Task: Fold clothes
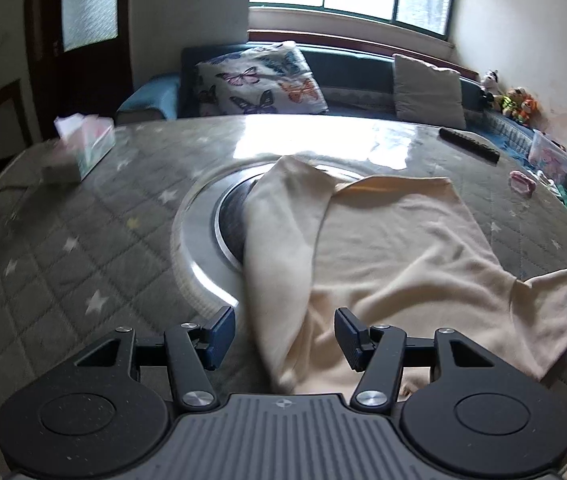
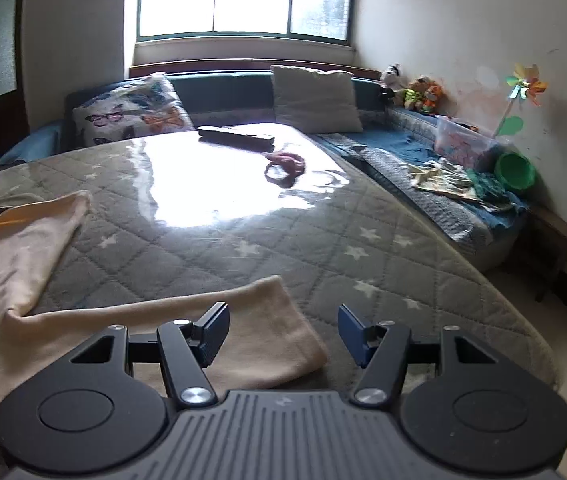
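Observation:
A cream long-sleeved top lies on the round table. Its left sleeve is folded over the body, and the right sleeve sticks out to the right. My left gripper is open and empty, just above the folded sleeve near the hem. In the right wrist view the right sleeve lies flat with the body at the left. My right gripper is open and empty over the sleeve's cuff end.
The table has a quilted grey star cover under glass and a metal-ringed centre. A tissue box stands far left. A remote and a pink item lie at the far side. A sofa with cushions and toys runs behind.

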`<action>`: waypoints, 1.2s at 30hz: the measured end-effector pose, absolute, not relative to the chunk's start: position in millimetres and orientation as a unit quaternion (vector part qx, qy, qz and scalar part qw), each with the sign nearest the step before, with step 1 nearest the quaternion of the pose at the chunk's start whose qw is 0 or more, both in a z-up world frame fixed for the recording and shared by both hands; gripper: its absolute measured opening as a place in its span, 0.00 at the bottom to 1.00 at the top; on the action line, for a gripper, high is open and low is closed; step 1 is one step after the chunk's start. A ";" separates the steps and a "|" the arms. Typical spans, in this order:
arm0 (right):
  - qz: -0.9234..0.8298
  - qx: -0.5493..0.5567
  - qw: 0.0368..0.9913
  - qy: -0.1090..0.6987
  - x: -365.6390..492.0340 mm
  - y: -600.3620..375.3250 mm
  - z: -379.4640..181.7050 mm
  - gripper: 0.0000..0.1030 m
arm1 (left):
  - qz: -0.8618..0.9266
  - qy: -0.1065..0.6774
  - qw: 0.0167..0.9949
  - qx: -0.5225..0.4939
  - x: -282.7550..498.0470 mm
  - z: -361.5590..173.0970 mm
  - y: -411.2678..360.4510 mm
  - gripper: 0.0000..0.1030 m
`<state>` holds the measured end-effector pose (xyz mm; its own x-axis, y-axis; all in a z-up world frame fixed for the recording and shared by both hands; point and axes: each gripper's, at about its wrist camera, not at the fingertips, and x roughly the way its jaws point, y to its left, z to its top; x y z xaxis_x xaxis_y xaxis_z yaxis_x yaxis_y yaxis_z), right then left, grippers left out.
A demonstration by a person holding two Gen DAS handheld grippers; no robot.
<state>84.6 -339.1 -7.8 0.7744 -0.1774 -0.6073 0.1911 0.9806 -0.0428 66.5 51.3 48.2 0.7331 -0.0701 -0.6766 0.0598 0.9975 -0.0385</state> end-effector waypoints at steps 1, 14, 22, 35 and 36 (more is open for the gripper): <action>-0.088 0.012 0.943 0.321 85.6 -335.7 -7.6 0.60 | -0.037 0.362 0.932 -0.004 71.1 48.9 48.0 0.56; -0.018 0.020 0.934 0.355 107.5 -308.9 -26.3 0.63 | -0.086 0.359 0.928 0.050 178.8 32.1 -3.6 0.42; -0.018 0.018 0.933 0.359 112.2 -311.3 -28.6 0.68 | -0.064 0.376 0.923 0.048 238.6 4.3 -10.1 0.41; -0.023 0.016 0.933 0.360 114.5 -309.0 -30.4 0.70 | -0.012 0.357 0.934 -0.009 248.2 8.1 33.7 0.03; -0.023 0.016 0.933 0.360 114.4 -309.0 -30.4 0.70 | -0.005 0.352 0.936 -0.017 244.6 13.0 41.1 0.03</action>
